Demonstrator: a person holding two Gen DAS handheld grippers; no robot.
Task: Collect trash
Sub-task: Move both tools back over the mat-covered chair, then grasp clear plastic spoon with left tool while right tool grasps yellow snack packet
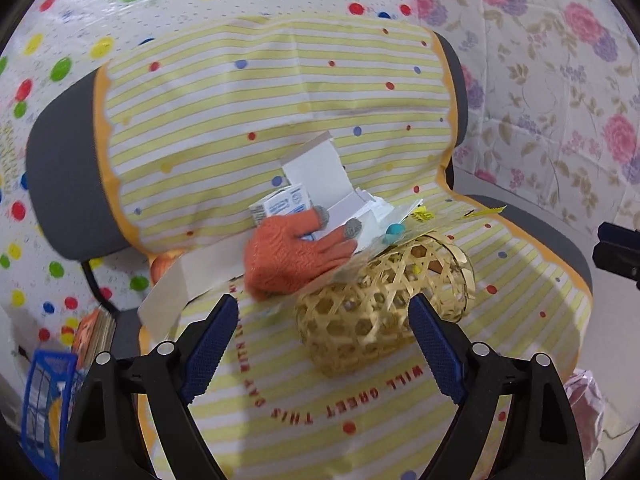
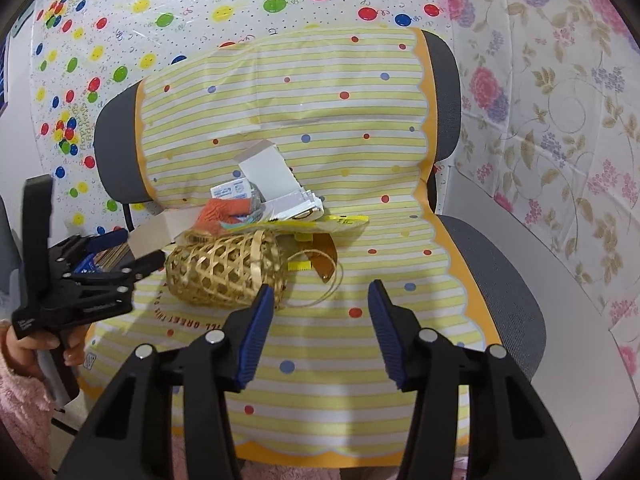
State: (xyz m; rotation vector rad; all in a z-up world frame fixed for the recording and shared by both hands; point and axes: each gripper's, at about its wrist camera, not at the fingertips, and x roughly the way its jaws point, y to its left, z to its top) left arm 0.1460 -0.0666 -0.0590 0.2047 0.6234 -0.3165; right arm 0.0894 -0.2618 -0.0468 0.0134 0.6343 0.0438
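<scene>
A woven bamboo basket [image 1: 380,304] [image 2: 228,270] lies on its side on the striped chair seat. Behind it sits a trash pile: an orange knit glove [image 1: 296,254] [image 2: 218,212], an opened white cardboard box [image 1: 320,178] [image 2: 272,180], a small blue-and-white carton [image 1: 282,204] [image 2: 230,191], a yellow wrapper [image 2: 336,222] and paper scraps. My left gripper [image 1: 324,354] is open and empty, just in front of the basket; it also shows in the right wrist view [image 2: 134,250]. My right gripper [image 2: 318,330] is open and empty, near the basket's mouth.
A striped yellow plastic cover [image 2: 340,380] drapes the grey office chair [image 2: 508,292]. A loop of thin cord [image 2: 332,280] lies by the basket's mouth. A blue crate [image 1: 48,404] and stacked items sit low at left. Patterned sheets hang behind.
</scene>
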